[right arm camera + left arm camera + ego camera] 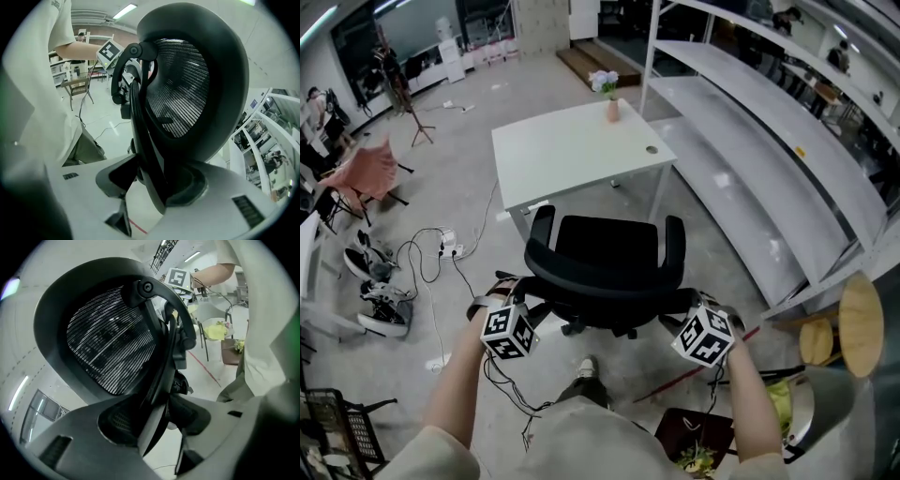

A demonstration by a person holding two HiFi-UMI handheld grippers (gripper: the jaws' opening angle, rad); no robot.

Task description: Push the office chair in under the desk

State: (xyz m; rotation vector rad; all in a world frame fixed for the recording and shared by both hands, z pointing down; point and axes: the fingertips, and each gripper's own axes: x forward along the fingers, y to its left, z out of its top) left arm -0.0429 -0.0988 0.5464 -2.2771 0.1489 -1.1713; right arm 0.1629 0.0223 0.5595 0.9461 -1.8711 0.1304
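Black office chair backrest clamped by right gripper fingers, its other edge between opening left gripper fingers, worktop ahead

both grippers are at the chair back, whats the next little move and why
Probably close the left gripper on the backrest rim before pushing: its jaws are opening with the rim between them, while the right gripper clamps its side, and the seat is not yet under the desk.
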